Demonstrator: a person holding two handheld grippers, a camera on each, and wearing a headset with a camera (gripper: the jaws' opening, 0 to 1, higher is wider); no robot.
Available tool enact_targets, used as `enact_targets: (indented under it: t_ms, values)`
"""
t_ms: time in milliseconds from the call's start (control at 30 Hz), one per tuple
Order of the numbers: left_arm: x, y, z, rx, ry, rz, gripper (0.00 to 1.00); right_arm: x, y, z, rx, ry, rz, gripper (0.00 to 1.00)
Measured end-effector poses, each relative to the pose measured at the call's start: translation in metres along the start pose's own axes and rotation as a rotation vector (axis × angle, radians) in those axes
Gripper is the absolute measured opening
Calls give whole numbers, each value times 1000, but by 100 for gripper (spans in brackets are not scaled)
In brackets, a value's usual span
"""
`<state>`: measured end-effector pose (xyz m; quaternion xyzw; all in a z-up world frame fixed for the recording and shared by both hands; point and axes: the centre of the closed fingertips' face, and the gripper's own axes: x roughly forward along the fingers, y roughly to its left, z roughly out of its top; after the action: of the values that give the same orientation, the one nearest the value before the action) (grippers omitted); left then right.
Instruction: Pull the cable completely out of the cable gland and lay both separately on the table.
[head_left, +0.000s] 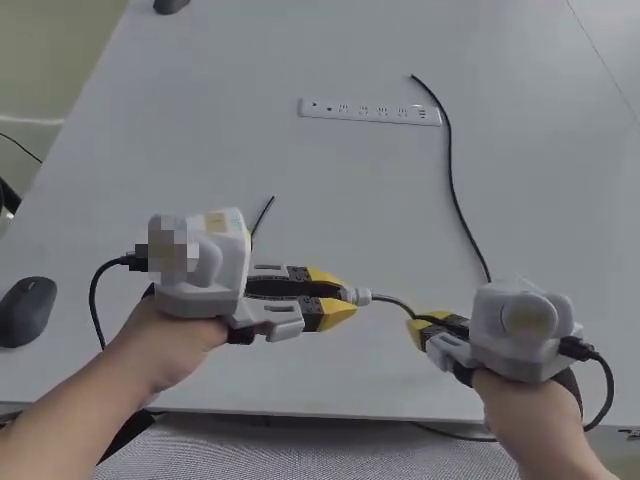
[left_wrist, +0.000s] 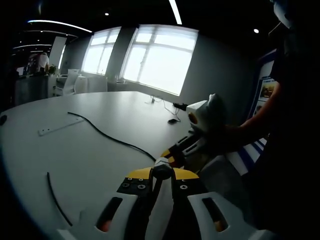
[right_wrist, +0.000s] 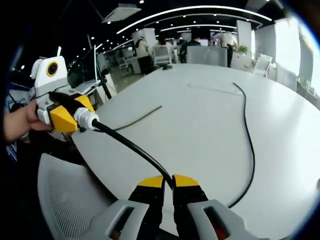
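My left gripper (head_left: 343, 300) is shut on a small grey-white cable gland (head_left: 360, 296), held above the table's near edge. A black cable (head_left: 391, 303) comes out of the gland and runs right into my right gripper (head_left: 417, 326), which is shut on it. In the right gripper view the yellow-tipped jaws (right_wrist: 169, 179) pinch the cable (right_wrist: 131, 147), which stretches up left to the gland (right_wrist: 86, 120) in the left gripper (right_wrist: 64, 117). In the left gripper view the gland (left_wrist: 162, 168) sits between the closed jaw tips, with the right gripper (left_wrist: 202, 122) beyond it.
A white power strip (head_left: 370, 111) lies far on the grey table (head_left: 200, 130), with a long black cord (head_left: 455, 190) curving toward the near edge. A short black cable piece (head_left: 262, 215) lies mid-table. A dark mouse (head_left: 27, 310) sits at the left edge.
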<state>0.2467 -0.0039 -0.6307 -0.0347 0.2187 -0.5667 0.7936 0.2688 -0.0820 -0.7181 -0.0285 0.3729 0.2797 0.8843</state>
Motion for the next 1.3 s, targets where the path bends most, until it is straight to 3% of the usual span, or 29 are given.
enact_targets:
  t_ms: [300, 567, 733, 833, 967, 1000, 1067, 1300]
  values:
    - [-2, 2, 1, -1, 2, 8, 15, -1, 5, -3, -23, -11, 4, 1]
    - [-5, 9, 7, -9, -11, 19, 15, -10, 3, 7, -90, -56, -8, 2]
    - [-7, 11, 9, -18, -20, 27, 15, -13, 3, 12, -74, -58, 1, 2]
    - [-8, 12, 10, -18, -21, 30, 15, -16, 4, 15, -131, -56, 1, 3]
    - [-9, 12, 10, -18, -20, 34, 15, -24, 9, 24, -204, -67, 2, 11]
    - [-9, 12, 10, -24, -20, 35, 15, -26, 16, 26, -268, -61, 30, 13]
    - [-9, 11, 9, -34, -21, 34, 15, -30, 25, 32, -352, -76, 35, 15]
    - [-8, 8, 6, -21, -10, 36, 15, -35, 49, 50, -504, -97, 54, 15]
